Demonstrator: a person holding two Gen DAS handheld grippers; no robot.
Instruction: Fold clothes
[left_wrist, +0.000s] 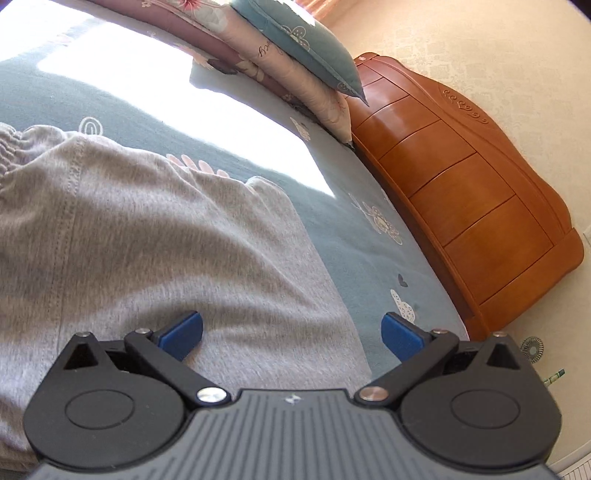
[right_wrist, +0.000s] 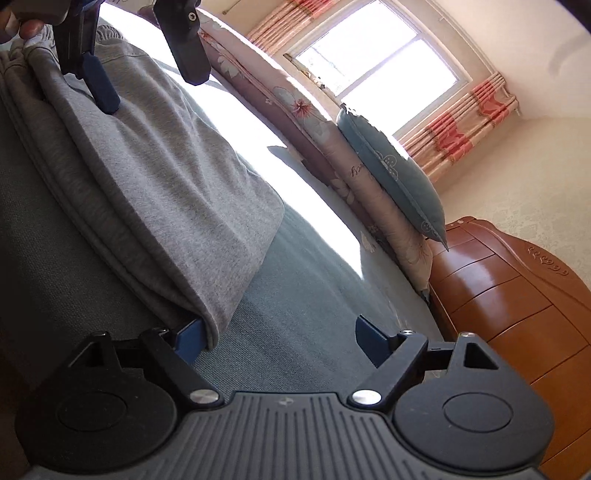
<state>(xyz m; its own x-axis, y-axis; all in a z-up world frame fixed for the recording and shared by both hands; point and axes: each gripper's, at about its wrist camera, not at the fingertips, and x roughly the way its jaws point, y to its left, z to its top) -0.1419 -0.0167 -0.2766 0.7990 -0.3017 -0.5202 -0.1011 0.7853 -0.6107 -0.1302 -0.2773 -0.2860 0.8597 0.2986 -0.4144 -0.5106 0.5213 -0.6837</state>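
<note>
Grey sweatpants (left_wrist: 147, 236) lie folded on the teal bedsheet (left_wrist: 332, 221), with the elastic waistband (left_wrist: 11, 147) at the far left. My left gripper (left_wrist: 291, 336) hovers open over the cloth's right edge, nothing between its blue pads (left_wrist: 181, 334). In the right wrist view the same garment (right_wrist: 147, 177) stretches away from me, and its near corner drapes over the left pad (right_wrist: 190, 341) of my right gripper (right_wrist: 280, 341). That gripper's jaws stand wide and press nothing. The left gripper (right_wrist: 147, 77) shows at the top left above the far end, held by a hand (right_wrist: 22, 26).
Stacked floral pillows (left_wrist: 280, 62) and a teal cushion (right_wrist: 391, 173) line the far side of the bed. An orange wooden headboard (left_wrist: 461, 192) stands to the right. A window (right_wrist: 376, 62) with striped curtains casts a bright patch on the sheet (right_wrist: 303, 199).
</note>
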